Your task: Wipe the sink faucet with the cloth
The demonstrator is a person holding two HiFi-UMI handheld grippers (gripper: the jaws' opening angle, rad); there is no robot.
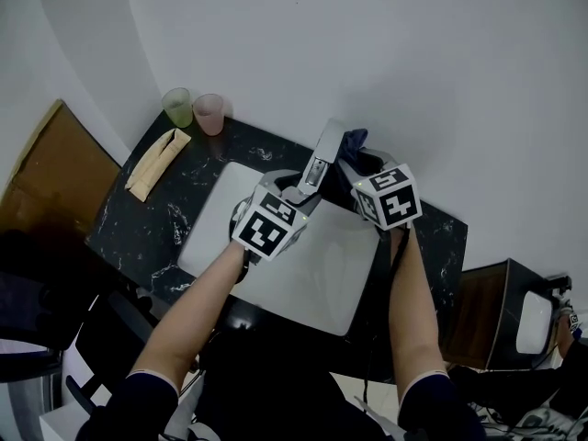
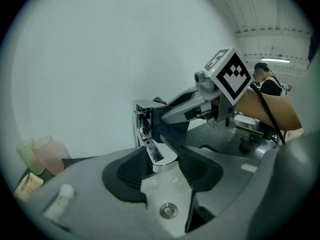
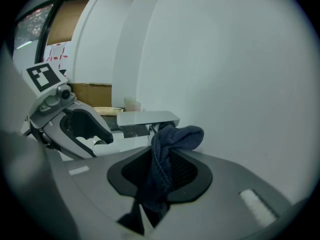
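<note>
The chrome faucet (image 1: 320, 162) stands at the back rim of the white sink (image 1: 312, 283). My left gripper (image 1: 299, 191) reaches it from the left. In the left gripper view the spout (image 2: 156, 155) lies between the two dark pads (image 2: 131, 170), which press on its sides; my left gripper (image 2: 162, 166) is shut on it. My right gripper (image 1: 356, 171) comes from the right, shut on a dark blue cloth (image 1: 354, 142). In the right gripper view the cloth (image 3: 170, 143) bunches out of my right gripper (image 3: 162, 173), just right of the faucet's flat top (image 3: 147, 118). From the left, the cloth (image 2: 169, 129) shows against the faucet body.
A green cup (image 1: 177, 107) and a pink cup (image 1: 209, 113) stand at the counter's back left, with a tan folded item (image 1: 156, 163) beside them. A cardboard box (image 1: 37, 177) is further left. The drain (image 2: 168, 211) lies below the spout. A white wall rises close behind.
</note>
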